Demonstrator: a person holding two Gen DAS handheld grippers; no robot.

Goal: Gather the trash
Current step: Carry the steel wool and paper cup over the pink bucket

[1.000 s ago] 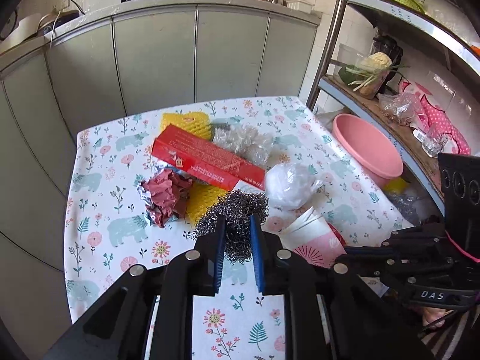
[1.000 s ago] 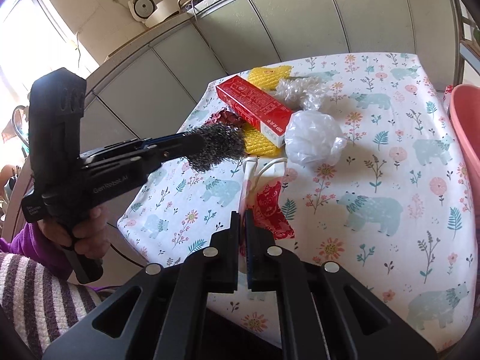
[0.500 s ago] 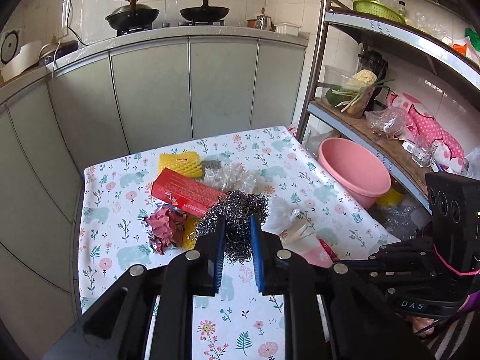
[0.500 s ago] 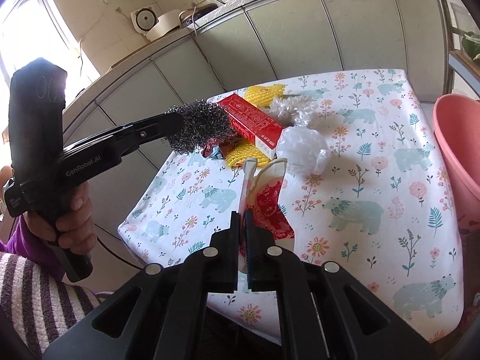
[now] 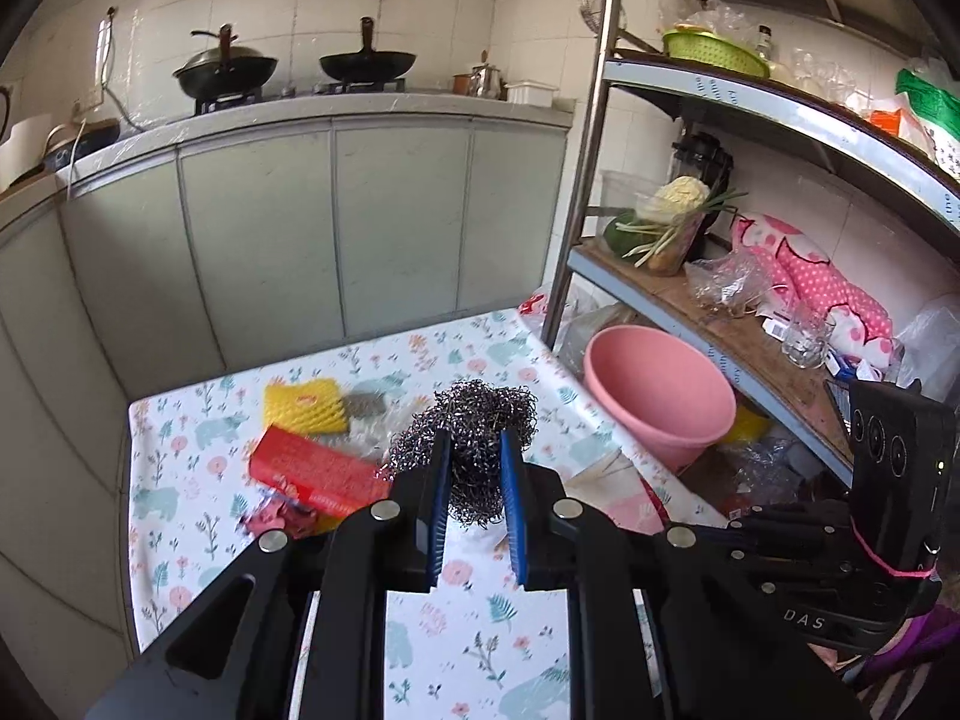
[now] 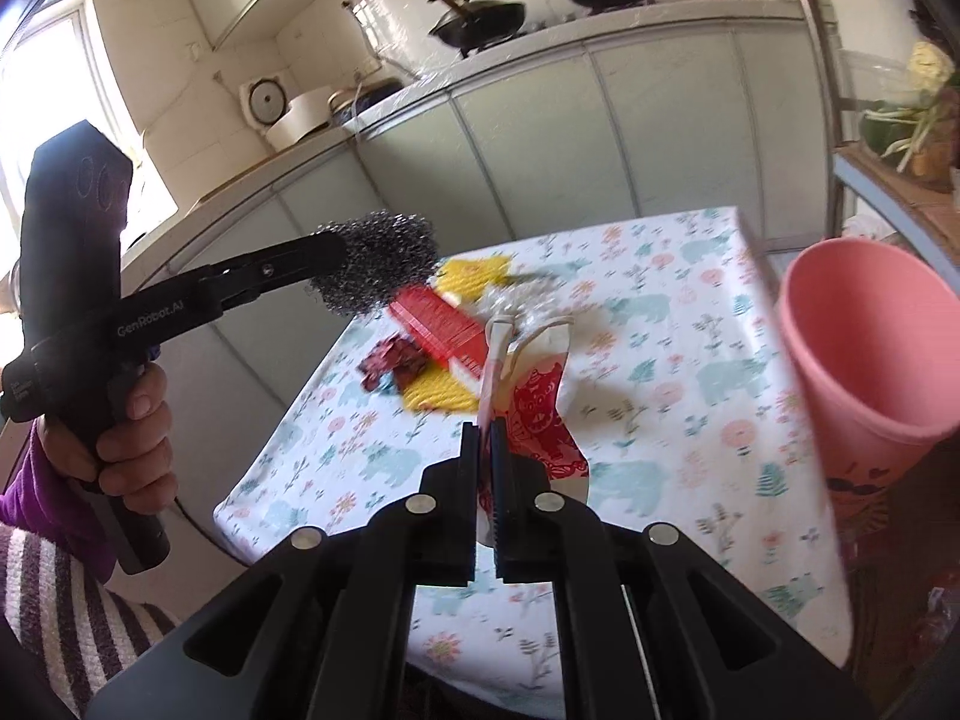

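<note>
Fingers of the left gripper (image 5: 474,480) clamp the steel scourer (image 5: 474,438), the right gripper (image 6: 486,450) pinches a paper cup (image 6: 534,402), both lifted near the pink bin (image 6: 870,342), while a red box (image 6: 441,324) and other scraps wait on the bench (image 6: 690,396).

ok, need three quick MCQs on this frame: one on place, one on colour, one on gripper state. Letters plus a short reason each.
1. Where is the pink bucket?
A. on the table
B. beside the table, below the shelf
C. on the counter

2. What colour is the flat box on the table?
A. red
B. green
C. black

3. What does the left gripper hold?
A. nothing, jaws wide open
B. a paper cup
C. steel wool

Key:
1 B: the bucket stands off the edge of the table, under the shelf.
2 A: the box is red, lying next to the yellow sponge.
3 C: the left gripper is shut on the steel wool, lifted off the table; it is the right gripper that pinches the paper cup.
</note>
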